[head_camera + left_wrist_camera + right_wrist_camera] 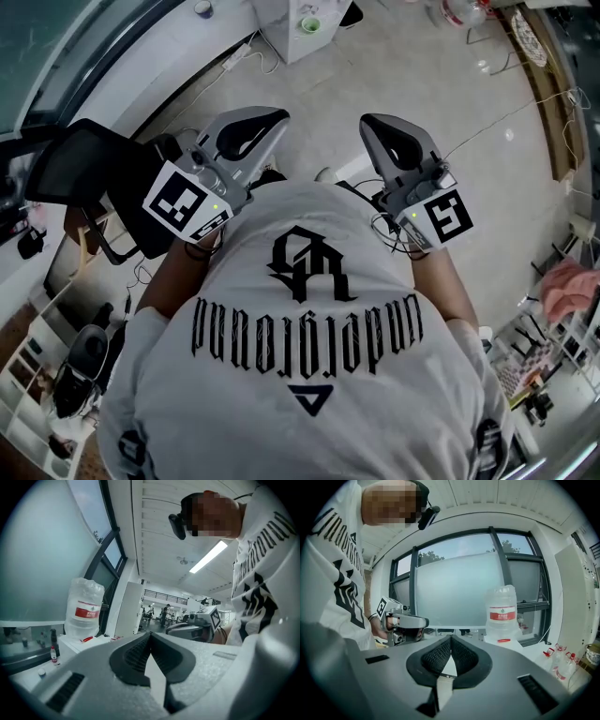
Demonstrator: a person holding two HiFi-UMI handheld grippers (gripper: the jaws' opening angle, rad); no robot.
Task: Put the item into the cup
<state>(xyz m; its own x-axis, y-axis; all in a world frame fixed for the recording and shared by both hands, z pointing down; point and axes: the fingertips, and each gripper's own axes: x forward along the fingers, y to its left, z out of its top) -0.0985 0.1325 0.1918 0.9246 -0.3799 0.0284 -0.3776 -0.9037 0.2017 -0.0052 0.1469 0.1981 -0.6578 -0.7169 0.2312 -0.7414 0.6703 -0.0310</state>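
Jaws pressed together, nothing between, on your left tool (pixel 261 129) and right tool (pixel 386 136); both held before your shirt (pixel 309 375).

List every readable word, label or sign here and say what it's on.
"underground", probably; gothic letters, upside down in the head view: white T-shirt.
Red label on the water jug: print too small to read.
Marker cube on the left gripper and the one on the right gripper: square patterns, no words.
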